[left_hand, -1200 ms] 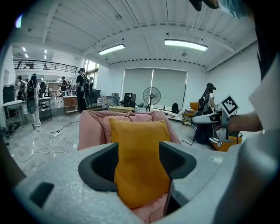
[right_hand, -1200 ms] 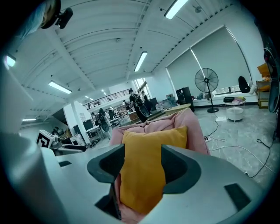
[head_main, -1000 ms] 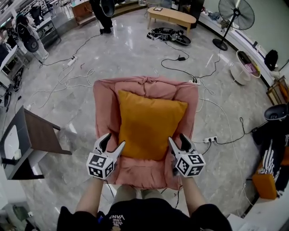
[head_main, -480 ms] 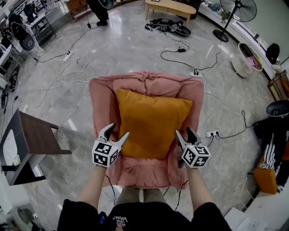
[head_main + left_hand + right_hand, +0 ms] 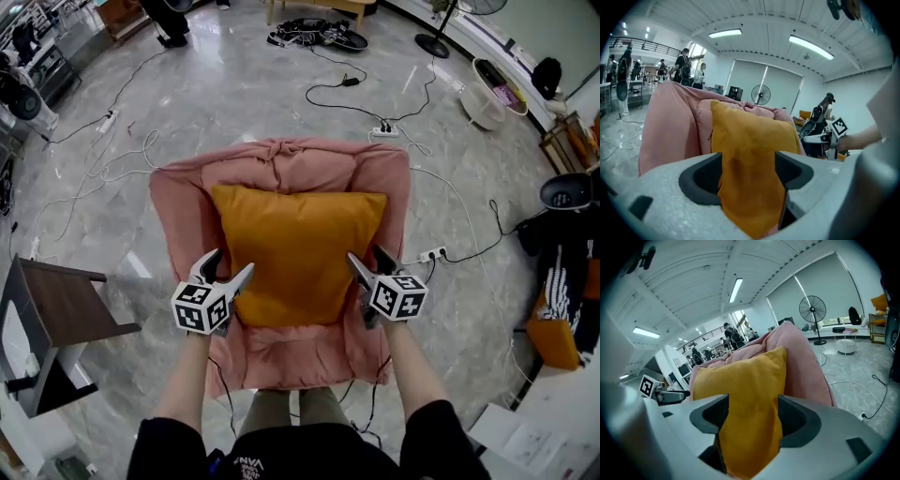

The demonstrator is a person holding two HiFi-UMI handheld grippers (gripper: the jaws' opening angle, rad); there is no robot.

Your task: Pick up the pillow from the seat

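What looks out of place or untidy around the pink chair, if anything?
Loose cables and a power strip lie scattered on the floor beyond the pink chair, where someone could trip. The orange pillow sits straight on it; nothing looks spilled or damaged.

Pink seat (image 5: 281, 167), orange pillow (image 5: 295, 248) lying on it

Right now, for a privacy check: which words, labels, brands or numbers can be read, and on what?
Print on the black shirt: upside down and too small to read.
Marker cubes: black-and-white square patterns, no letters.
Papers at lower right: too small to read.
No text can be quoted.
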